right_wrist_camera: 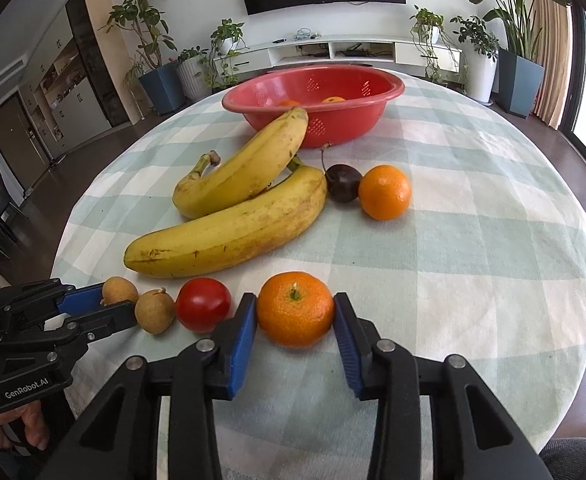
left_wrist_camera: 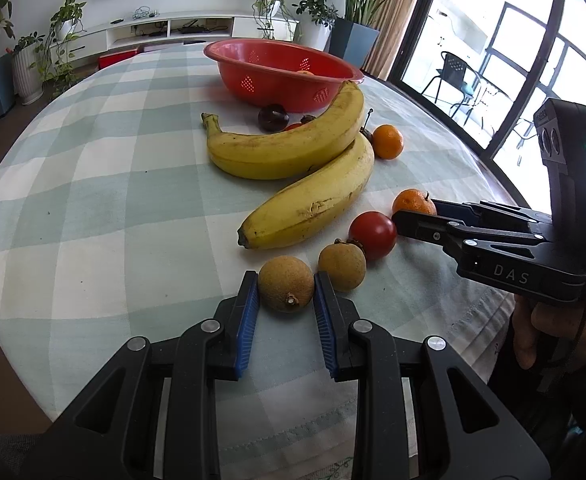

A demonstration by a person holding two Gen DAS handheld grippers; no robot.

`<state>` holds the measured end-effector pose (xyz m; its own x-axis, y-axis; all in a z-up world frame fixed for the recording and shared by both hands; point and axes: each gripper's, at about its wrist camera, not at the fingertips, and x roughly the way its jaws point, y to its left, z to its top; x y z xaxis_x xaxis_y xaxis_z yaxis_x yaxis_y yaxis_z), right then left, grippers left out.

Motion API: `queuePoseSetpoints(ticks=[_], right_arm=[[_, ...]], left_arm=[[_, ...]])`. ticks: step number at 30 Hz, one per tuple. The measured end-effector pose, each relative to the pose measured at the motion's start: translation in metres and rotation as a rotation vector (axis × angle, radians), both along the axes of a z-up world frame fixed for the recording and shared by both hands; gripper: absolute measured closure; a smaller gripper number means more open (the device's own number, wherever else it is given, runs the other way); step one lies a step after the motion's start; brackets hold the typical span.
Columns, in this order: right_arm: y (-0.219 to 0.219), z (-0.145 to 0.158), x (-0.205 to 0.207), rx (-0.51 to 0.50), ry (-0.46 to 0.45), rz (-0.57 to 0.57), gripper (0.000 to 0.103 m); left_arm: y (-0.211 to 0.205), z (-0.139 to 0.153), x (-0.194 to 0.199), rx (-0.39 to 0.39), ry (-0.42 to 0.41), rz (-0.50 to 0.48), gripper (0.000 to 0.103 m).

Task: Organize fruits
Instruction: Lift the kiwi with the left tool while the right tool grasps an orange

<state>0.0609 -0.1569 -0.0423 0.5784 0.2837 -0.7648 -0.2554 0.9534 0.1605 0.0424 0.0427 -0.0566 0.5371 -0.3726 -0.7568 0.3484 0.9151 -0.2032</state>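
Left tongs (left_wrist_camera: 285,300): narrow, blue pads pressed on both sides of a brown longan (left_wrist_camera: 285,283) at the lower middle of the left wrist view; the fruit rests on the table (left_wrist_camera: 93,200).
Right tongs (right_wrist_camera: 295,312): closed in on a mandarin (right_wrist_camera: 295,309) at the lower middle of the right wrist view, pads touching its two sides; the fruit sits on the cloth.
Row of small fruit: in the right wrist view, from left, the gripped longan, a second longan (right_wrist_camera: 155,312), a red tomato (right_wrist_camera: 203,305), then the gripped mandarin, each just beside the next.
Bananas: two (right_wrist_camera: 229,236), touching, lying across the middle of the frame, the upper one (right_wrist_camera: 245,168) leaning on the lower.
Other fruit: a dark plum (right_wrist_camera: 343,188) touching a second mandarin (right_wrist_camera: 385,192), right of the bananas.
Basket: red colander bowl (right_wrist_camera: 357,120) at the upper middle, behind the bananas, with orange fruit inside.
Hands: a hand (left_wrist_camera: 549,332) holds the right tool at the right edge of the left wrist view.
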Motion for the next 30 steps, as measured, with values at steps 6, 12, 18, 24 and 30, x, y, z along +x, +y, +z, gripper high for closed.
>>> queuePoseSetpoints(ticks=[6,12,18,24,30], right_arm=[[-0.004,0.008,-0.011,0.029,-0.005,0.008,0.062],[-0.023,0.031,-0.015,0.079,-0.033,-0.023,0.062],[-0.067,0.065,0.003,0.095,-0.087,-0.117,0.062],[-0.098,0.100,0.032,0.079,-0.154,-0.165,0.062],[-0.096,0.136,0.082,0.083,-0.202,-0.131,0.062]], left_arm=[[0.000,0.003,-0.002,-0.005,-0.008,-0.002,0.078],[0.004,0.017,0.000,-0.036,-0.011,0.003,0.078],[0.022,0.050,0.015,-0.052,-0.060,0.023,0.078],[0.029,0.094,0.058,0.003,-0.134,0.010,0.078],[0.005,0.137,0.128,0.073,-0.186,-0.047,0.078]])
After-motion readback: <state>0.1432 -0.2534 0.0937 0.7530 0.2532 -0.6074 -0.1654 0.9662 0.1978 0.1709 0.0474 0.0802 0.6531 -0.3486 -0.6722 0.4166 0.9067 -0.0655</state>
